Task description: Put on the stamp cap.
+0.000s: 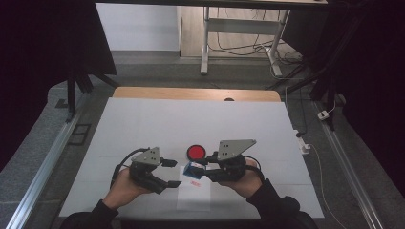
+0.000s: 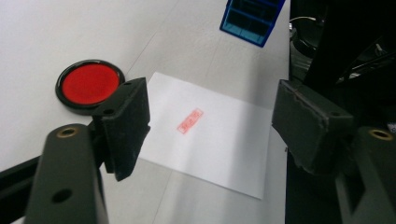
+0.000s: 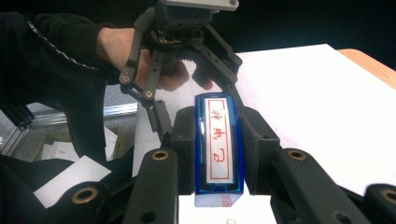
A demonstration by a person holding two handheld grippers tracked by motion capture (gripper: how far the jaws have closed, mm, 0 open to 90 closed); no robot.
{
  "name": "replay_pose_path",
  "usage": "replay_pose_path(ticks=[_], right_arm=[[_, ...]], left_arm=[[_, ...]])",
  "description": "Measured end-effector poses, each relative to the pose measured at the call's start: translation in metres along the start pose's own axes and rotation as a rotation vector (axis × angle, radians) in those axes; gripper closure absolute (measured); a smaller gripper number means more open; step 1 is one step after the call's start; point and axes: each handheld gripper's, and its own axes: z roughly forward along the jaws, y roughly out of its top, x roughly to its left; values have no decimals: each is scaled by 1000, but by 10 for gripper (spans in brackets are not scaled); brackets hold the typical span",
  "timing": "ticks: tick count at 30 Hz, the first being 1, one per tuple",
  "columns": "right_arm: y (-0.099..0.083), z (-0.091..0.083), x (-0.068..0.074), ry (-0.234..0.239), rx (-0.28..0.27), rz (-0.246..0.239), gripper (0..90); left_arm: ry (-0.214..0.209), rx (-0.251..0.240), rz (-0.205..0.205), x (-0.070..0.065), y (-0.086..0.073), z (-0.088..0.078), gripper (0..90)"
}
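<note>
Just below the middle of the high view, the right gripper clamps a blue stamp between its jaws; in the right gripper view the stamp fills the lower centre, its white face with red characters turned to the camera. The left gripper sits to the left of the stamp with its jaws parted and nothing between them (no earlier view to compare). Under it, in the left gripper view, lies a white sheet of paper bearing a red stamped mark. A round red ink pad rests at the upper left there, beside the sheet.
</note>
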Motion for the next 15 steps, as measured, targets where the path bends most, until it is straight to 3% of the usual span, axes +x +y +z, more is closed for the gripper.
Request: replay_pose_path(ticks=[15], right_arm=[[-1,0,1,-32,24,2,696]], left_arm=[[77,3,-90,-10,-16,-19,151]])
